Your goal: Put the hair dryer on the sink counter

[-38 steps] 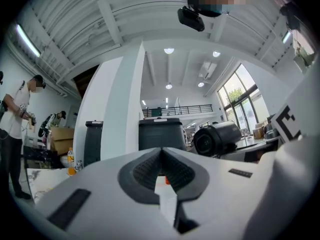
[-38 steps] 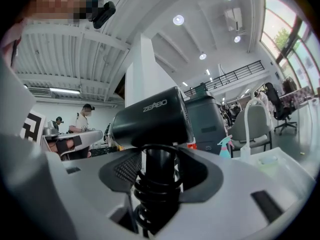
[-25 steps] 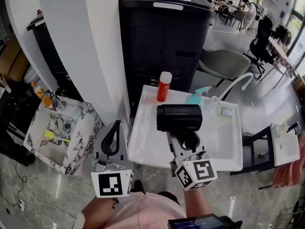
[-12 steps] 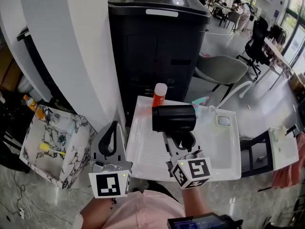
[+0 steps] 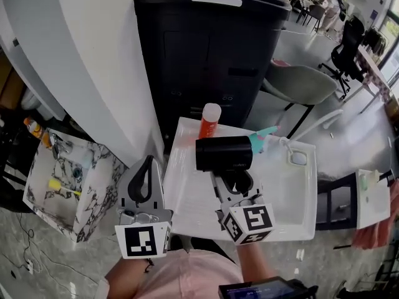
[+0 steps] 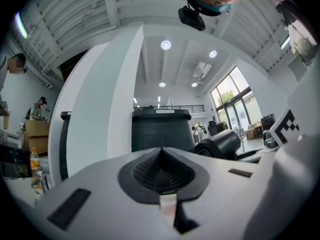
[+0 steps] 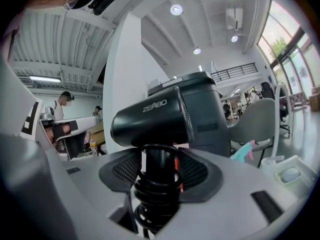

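Note:
A black hair dryer [image 5: 224, 154] hangs over the white sink counter [image 5: 187, 195], its barrel lying crosswise. My right gripper [image 5: 237, 180] is shut on the dryer's handle, which has the black cord coiled round it. In the right gripper view the hair dryer [image 7: 155, 119] fills the middle, and the right gripper [image 7: 159, 170] has its pads on either side of the coiled handle. My left gripper [image 5: 148, 164] hovers at the counter's left edge, shut and empty. The left gripper [image 6: 161, 153] shows its pads meeting at the tips, with the hair dryer [image 6: 217, 144] to its right.
On the counter's far edge stand an orange bottle with a white cap [image 5: 209, 120], a teal item [image 5: 262, 137] and a white faucet [image 5: 293, 153]. A tall black cabinet [image 5: 212, 42] rises behind. A marble basin [image 5: 62, 179] lies left, a grey chair [image 5: 299, 83] right.
Both grippers have moved forward. The hair dryer now sits farther over the counter and closer to the orange bottle. The right gripper's hold on the handle is unchanged.

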{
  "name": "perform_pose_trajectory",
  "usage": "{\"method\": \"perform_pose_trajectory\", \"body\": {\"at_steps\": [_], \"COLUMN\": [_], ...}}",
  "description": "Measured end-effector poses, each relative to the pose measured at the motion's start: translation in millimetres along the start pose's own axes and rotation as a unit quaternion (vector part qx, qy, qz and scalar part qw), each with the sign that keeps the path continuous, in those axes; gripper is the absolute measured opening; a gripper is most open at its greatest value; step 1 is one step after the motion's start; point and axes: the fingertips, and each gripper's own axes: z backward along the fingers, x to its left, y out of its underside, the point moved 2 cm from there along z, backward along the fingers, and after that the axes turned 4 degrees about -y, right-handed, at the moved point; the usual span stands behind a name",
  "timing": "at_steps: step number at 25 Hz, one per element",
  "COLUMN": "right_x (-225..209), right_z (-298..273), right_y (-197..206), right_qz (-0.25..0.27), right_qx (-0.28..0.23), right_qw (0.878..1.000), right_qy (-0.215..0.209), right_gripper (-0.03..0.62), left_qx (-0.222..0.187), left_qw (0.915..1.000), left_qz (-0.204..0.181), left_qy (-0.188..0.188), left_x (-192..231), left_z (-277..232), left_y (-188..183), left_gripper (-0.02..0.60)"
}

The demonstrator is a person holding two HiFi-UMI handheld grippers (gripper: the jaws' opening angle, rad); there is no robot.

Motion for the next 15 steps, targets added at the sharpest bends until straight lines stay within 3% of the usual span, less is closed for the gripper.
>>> {"method": "perform_pose_trajectory", "body": {"at_steps": [15], "right_x": [-22], "right_z": [-36], "right_y": [105], "right_qz": [-0.069], "right_qx": [0.112], "right_qw": [0.991], "right_qy": [-0.006], "right_gripper": [0.232], "left_qx": [0.081], "left_qw": [0.9966], "left_qz": [-0.003], "left_qy": [-0.015], "left_x": [3], "left_z": [-22], "left_y": [59], "left_gripper": [0.009]}}
